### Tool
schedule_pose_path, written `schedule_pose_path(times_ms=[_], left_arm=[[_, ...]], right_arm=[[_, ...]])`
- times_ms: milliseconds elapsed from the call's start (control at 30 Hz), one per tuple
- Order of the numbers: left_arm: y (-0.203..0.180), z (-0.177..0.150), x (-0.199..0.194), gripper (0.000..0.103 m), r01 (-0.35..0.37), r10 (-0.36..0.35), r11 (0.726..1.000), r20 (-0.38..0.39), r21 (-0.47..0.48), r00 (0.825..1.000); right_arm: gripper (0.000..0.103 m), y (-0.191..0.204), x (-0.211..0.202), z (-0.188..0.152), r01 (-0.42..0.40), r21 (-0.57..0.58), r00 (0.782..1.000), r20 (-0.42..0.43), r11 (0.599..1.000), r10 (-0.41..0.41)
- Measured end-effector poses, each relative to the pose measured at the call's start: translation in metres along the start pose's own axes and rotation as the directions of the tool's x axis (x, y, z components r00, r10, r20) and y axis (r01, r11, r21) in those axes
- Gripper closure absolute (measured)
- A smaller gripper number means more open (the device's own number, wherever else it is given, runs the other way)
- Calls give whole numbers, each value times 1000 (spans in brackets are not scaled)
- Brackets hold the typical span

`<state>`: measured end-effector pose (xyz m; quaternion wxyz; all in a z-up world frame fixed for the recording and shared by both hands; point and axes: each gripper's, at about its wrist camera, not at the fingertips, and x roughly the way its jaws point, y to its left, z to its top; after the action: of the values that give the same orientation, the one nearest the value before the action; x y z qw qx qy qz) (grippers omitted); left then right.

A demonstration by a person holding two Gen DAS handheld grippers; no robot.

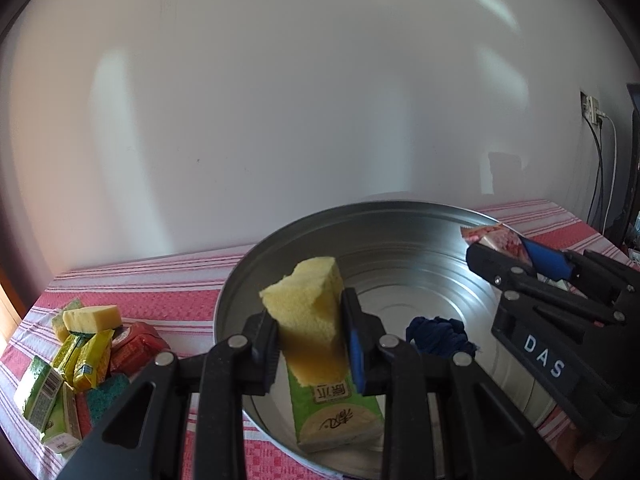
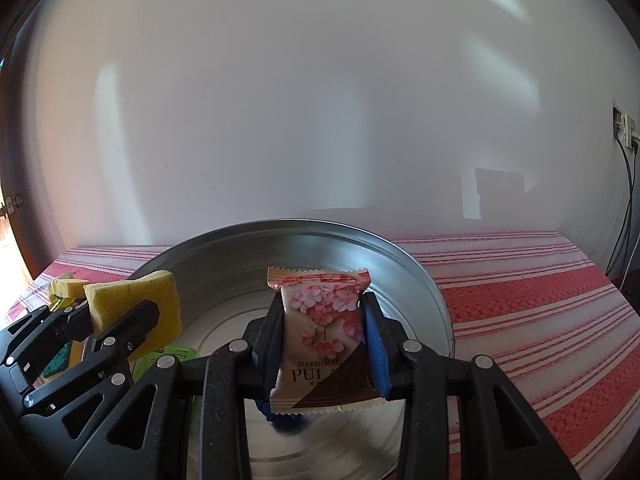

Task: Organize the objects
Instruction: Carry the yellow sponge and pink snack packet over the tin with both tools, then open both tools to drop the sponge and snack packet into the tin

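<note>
Both claws are loaded and positioned over the metal basin [image 1: 400, 216], which stands on the red-striped tabletop [image 2: 520, 300]. The left claw [image 1: 310, 344] is clamped on a yellow sponge [image 1: 308, 304], held upright above the near-left part of the basin. The right claw [image 2: 324, 344] is clamped on a floral marshmallow packet [image 2: 320, 320], held above the basin's middle.

Already lying in the basin: a green tissue pack [image 1: 336, 416] at the near side, directly below the sponge, and a dark blue cloth bundle [image 1: 440, 334] to its right.

A pile of unsorted items [image 1: 80, 356] remains on the tabletop to the left of the basin, including another yellow sponge, yellow and red packets, and green packs.

Assessment: the step in hand appears to be depositing, with both items carried in and neither released. The next move calls for lowering each claw toward the basin floor and opening the jaws. The two claws are near each other, so clearance needs care. The pile suggests further trips remain.
</note>
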<state>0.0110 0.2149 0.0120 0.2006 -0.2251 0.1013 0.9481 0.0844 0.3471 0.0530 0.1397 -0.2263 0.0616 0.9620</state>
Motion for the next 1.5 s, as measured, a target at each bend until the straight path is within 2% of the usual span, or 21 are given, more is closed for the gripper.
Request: schedule_pose_path(times_ms=[67,100,133,167,233,367,433,933,1367,1433,1500], left_arm=[[0,-1,0,73,-6,6,1000,0,-2,1000],[1,0,0,69,-10,10,1000,1,-3,1000],[-1,0,3,62,-18,18,1000,0,-6,1000],[1,-1,3,58,-28,28,1000,-1,-15,1000],[3,-1,4,31,-32,32,999,1,-27,999],[2,-1,2,18,-43,43,999,24,-26,999],[1,-1,3,7,-51,51,999,30,-19,998],[14,-6,2,4,-65,67,995,26,-70,997],[30,-10,-5,4,-83,86,993,25,-84,996],[34,-10,-6,4,-87,90,992,22,-95,996],[37,-10,-6,4,-92,95,990,21,-103,995]], right_arm=[[63,1,-1,-1,-8,-4,1000,3,1000,8],[57,2,-2,-1,-8,-4,1000,8,1000,8],[43,2,-3,-2,-5,-2,1000,12,1000,5],[34,2,-4,-2,1,2,1000,19,1000,-1],[22,-1,-8,-3,21,27,999,39,999,-22],[19,-2,-9,-3,9,48,999,51,999,-11],[19,0,-10,-4,10,40,998,54,999,-12],[19,-1,-10,-5,6,54,997,70,999,-9],[18,3,-10,-5,-6,61,988,152,998,-4],[11,3,-10,-5,-3,54,988,154,999,-6],[10,4,-10,-5,-1,46,987,163,999,-7]])
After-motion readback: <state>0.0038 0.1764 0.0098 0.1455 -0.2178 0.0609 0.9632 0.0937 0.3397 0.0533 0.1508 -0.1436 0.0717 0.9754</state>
